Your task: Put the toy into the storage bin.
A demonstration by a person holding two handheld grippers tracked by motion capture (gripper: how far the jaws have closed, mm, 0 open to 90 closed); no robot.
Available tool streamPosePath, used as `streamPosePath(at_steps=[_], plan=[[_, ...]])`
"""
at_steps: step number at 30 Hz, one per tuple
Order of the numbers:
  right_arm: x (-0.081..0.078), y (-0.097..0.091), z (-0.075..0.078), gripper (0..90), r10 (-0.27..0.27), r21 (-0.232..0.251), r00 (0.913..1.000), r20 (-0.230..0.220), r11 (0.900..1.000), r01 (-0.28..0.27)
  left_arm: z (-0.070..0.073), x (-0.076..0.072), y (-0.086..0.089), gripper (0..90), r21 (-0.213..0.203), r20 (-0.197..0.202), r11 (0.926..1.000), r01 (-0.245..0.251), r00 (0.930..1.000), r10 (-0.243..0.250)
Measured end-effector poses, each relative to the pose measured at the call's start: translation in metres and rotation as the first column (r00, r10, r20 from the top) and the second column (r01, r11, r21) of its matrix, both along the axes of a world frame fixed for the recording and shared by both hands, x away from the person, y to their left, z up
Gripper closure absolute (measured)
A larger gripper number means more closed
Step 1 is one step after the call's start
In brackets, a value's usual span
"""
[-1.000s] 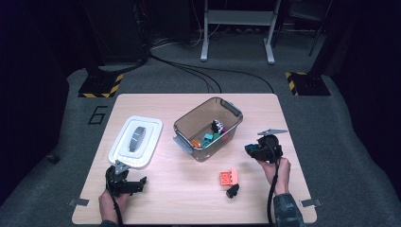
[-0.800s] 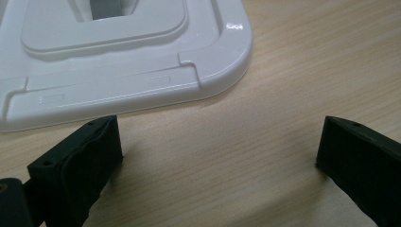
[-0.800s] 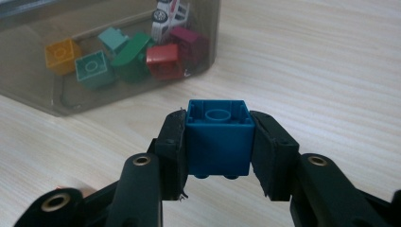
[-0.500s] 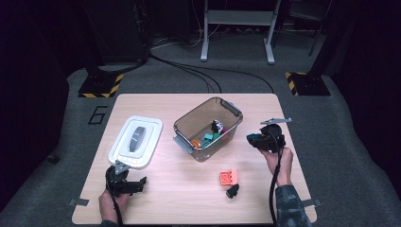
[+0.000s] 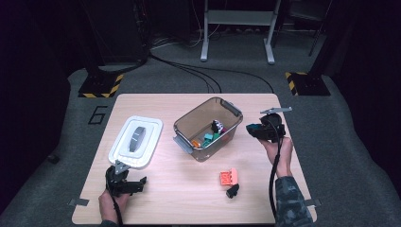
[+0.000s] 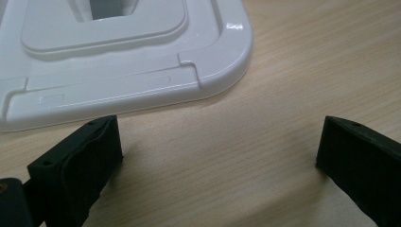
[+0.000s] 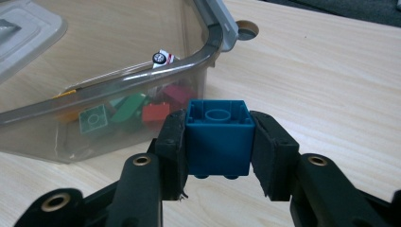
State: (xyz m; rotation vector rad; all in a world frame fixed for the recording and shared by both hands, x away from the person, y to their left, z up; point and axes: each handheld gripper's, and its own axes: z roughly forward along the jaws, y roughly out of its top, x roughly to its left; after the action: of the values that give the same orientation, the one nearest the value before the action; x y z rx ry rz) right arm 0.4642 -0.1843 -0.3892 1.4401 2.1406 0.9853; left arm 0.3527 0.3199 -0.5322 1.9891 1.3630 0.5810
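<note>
My right gripper (image 7: 218, 137) is shut on a blue brick (image 7: 218, 136), its pads pressing the brick's two sides. In the high view that gripper (image 5: 253, 129) hovers just right of the clear smoky bin (image 5: 208, 127), pointing left toward it. The bin (image 7: 118, 85) holds several toy pieces in green, red, orange and white. My left gripper (image 5: 137, 182) rests at the table's near left corner, jaws wide apart with bare wood between them (image 6: 217, 156). The white lid (image 6: 127, 61) lies flat just beyond its fingertips.
The white lid (image 5: 136, 141) sits left of the bin. An orange brick (image 5: 229, 177) and a small black piece (image 5: 232, 191) lie on the table in front of the bin. A cable hole (image 7: 246, 29) is cut in the tabletop past the bin's corner.
My right gripper has risen and shifted away from me along the bin's right side, carrying the blue brick. The left gripper has stayed put.
</note>
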Motion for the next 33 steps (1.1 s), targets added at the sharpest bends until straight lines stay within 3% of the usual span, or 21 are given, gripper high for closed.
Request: streamPosePath(at_steps=[18, 27, 33], plan=[[0.025, 0.014, 0.034, 58.9, 0.026, -0.008, 0.998, 0.058, 0.9997, -0.025, 0.0, 0.0, 0.0, 0.8, 0.001, 0.0, 1.0, 0.0, 1.0, 0.0], [0.038, 0.034, 0.038, 58.8, 0.067, -0.014, 0.9958, 0.063, 0.9977, -0.066, 0.0, 0.0, 0.0, 0.8, 0.001, 0.0, 1.0, 0.0, 1.0, 0.0], [0.046, 0.051, 0.033, 58.8, 0.093, -0.03, 0.9945, 0.048, 0.9954, -0.091, 0.0, 0.0, 0.0, 0.8, 0.001, 0.0, 1.0, 0.0, 1.0, 0.0]])
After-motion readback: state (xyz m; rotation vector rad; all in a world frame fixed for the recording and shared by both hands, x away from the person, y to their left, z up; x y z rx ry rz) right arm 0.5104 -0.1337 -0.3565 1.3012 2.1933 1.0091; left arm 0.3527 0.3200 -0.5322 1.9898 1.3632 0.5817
